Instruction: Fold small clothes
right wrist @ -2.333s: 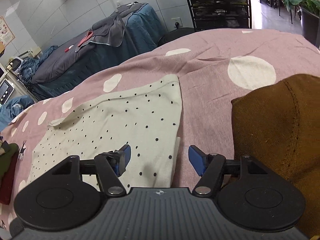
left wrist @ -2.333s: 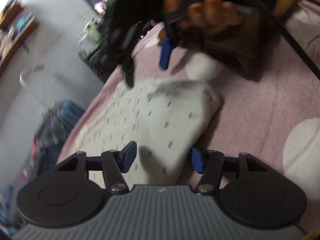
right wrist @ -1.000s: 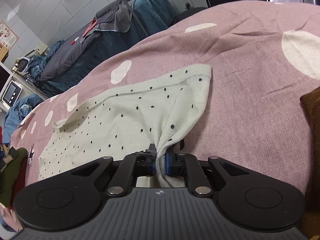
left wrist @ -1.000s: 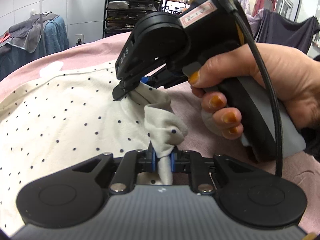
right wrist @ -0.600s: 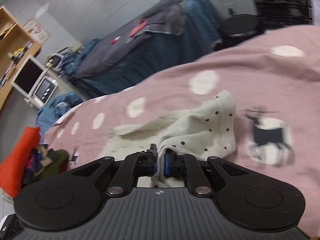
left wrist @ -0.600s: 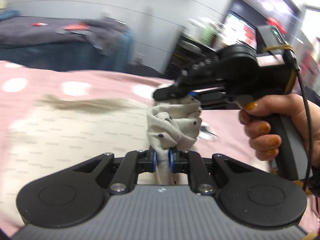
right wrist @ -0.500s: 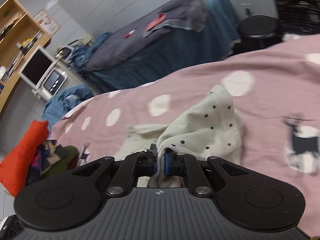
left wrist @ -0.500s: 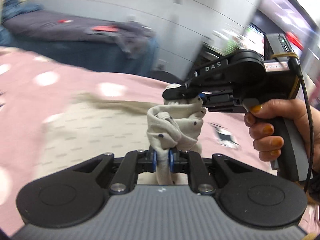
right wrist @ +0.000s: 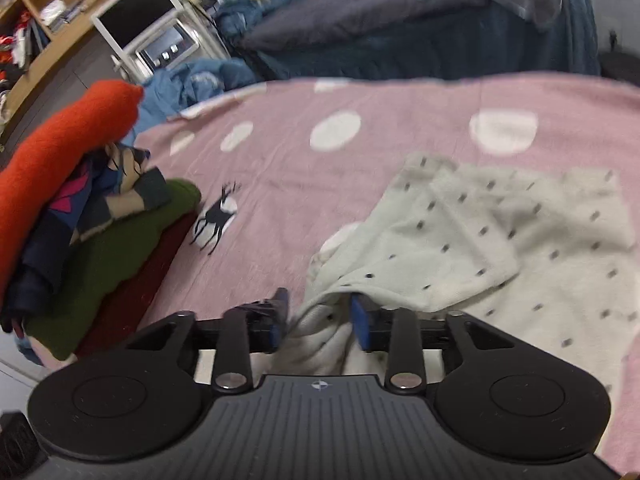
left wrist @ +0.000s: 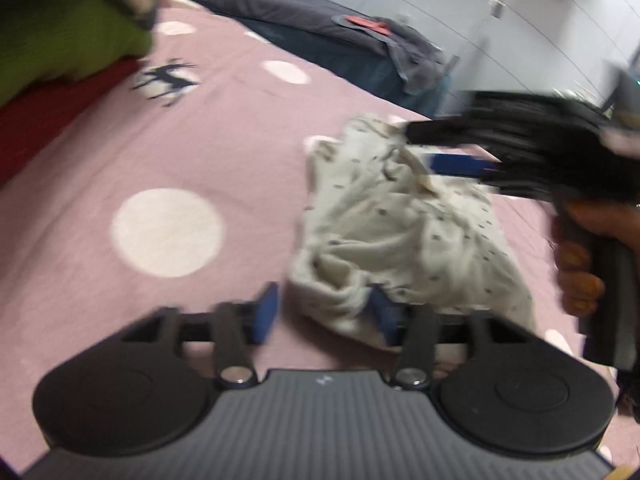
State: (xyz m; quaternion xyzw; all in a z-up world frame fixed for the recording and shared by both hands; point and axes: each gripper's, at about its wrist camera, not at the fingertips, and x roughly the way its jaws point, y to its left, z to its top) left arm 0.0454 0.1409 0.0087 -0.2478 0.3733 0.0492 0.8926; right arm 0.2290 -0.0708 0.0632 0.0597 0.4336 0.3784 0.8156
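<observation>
Cloth (left wrist: 400, 236) in cream with dark dots lies bunched on the pink spotted bedspread (left wrist: 120, 152), between your two grippers. Your left gripper (left wrist: 324, 312) has just been opening: its blue pads stand apart, and a crumpled corner of the garment sits in the gap, resting against the right pad (left wrist: 382, 314) while the left pad is clear of it. Your right gripper (right wrist: 318, 322) has also just been opening; its fingers are spread, and a fold of the same cloth (right wrist: 500, 248) lies loosely between them, draped over the right pad and not pinched. In the left wrist view that right gripper (left wrist: 460, 164), blurred, shows at the far side of the garment, one blue finger just above the fabric, with your hand (left wrist: 580, 264) wrapped round its handle. The cloth spreads toward the right edge of the bedspread in the right wrist view. A stack of folded clothes (right wrist: 92, 208), orange on top, green and dark red beneath, sits at the bedspread's left edge, well apart from the garment.
</observation>
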